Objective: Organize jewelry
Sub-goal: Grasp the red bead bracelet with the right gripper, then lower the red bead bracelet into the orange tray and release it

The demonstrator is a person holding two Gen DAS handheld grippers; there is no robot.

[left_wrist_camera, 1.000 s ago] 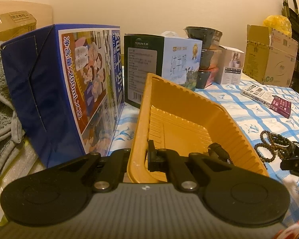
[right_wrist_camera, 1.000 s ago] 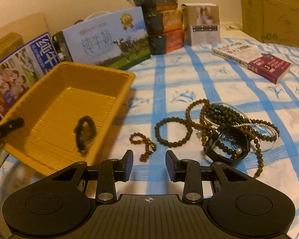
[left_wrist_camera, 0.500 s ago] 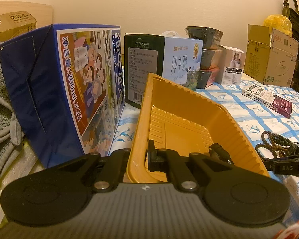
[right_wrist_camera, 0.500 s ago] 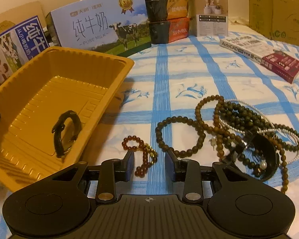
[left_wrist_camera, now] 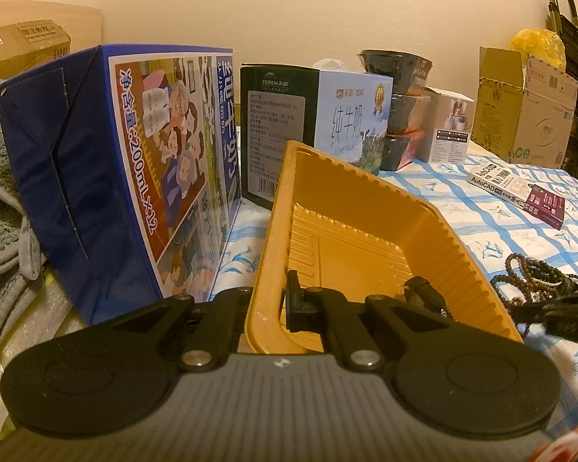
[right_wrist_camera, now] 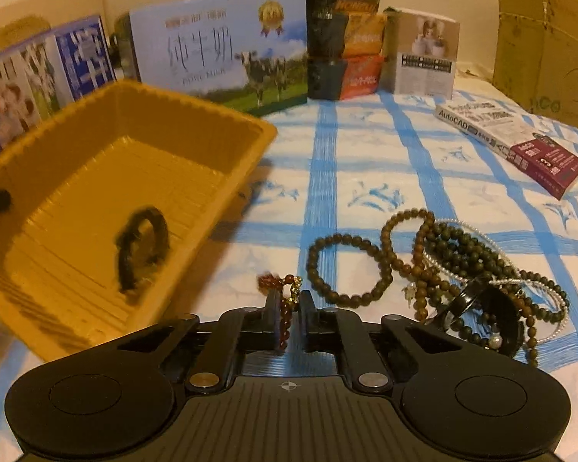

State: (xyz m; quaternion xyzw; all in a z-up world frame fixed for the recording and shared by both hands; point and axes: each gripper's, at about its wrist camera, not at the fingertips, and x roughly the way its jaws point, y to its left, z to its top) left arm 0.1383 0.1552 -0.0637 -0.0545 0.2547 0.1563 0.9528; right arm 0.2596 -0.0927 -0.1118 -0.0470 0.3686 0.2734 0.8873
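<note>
- I count one yellow tray (right_wrist_camera: 227, 142), with one dark bracelet (right_wrist_camera: 142, 246) in it.
- One red bead bracelet (right_wrist_camera: 283, 308) sits between my right tool's (right_wrist_camera: 289, 317) fingers.
- One brown bead bracelet (right_wrist_camera: 343, 265) lies alone; the tangled bead pile (right_wrist_camera: 481, 269) beside it I cannot count.
- Two milk cartons (right_wrist_camera: 219, 50).
- Three stacked bowls (right_wrist_camera: 335, 34).
- One book (right_wrist_camera: 508, 142).

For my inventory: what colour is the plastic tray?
Mustard-yellow ribbed plastic tray; clearest in the right wrist view.
</note>
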